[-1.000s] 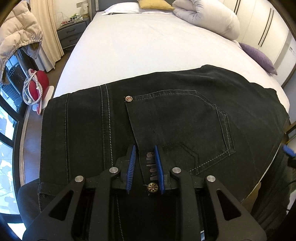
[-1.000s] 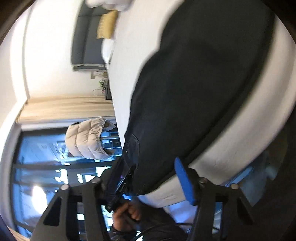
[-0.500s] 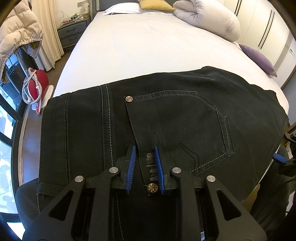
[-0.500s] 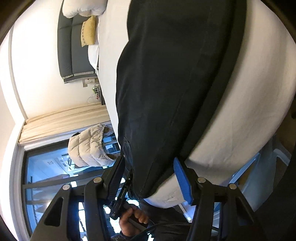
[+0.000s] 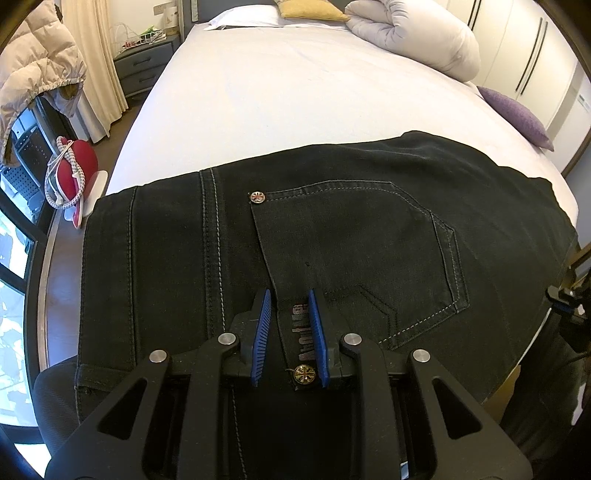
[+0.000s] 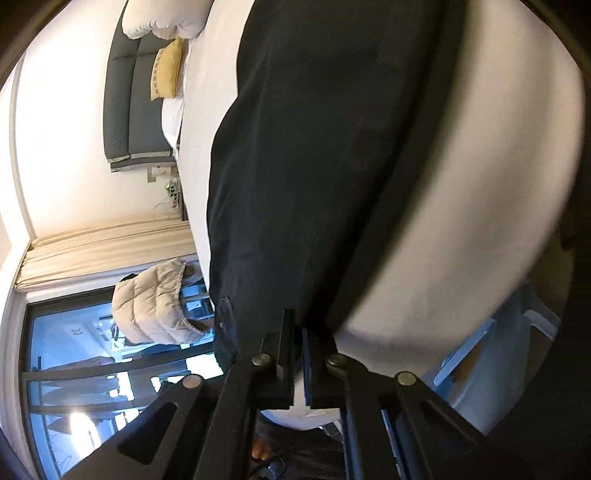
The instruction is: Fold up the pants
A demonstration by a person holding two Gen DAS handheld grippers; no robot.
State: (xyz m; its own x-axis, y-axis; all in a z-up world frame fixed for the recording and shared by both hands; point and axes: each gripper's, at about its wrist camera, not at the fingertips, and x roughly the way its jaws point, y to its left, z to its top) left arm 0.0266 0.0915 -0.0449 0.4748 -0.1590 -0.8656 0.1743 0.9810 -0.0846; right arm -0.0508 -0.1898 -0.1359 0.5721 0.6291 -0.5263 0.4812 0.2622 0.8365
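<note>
Black pants [image 5: 332, 236] lie crosswise over the bed [image 5: 295, 92].

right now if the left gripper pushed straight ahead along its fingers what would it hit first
The left gripper, pointing steeply down, would most likely press into the black pants at the back pocket, then the bed beneath.

Setting: home bedroom. A wide bed [image 5: 295, 92] with a white sheet is filling most of the left wrist view; a rolled white duvet [image 5: 417, 40], a yellow pillow [image 5: 310, 9] and a purple cushion [image 5: 517, 114] are lying at its far end. A grey padded headboard [image 6: 133, 107] is standing against the wall. A grey nightstand [image 5: 144, 70] with drawers is sitting beside cream curtains [image 5: 99, 55]. A beige puffer jacket [image 5: 33, 74] is hanging near a large window [image 6: 74, 369]. White wardrobe doors [image 5: 535, 55] are lining the right wall.
</note>
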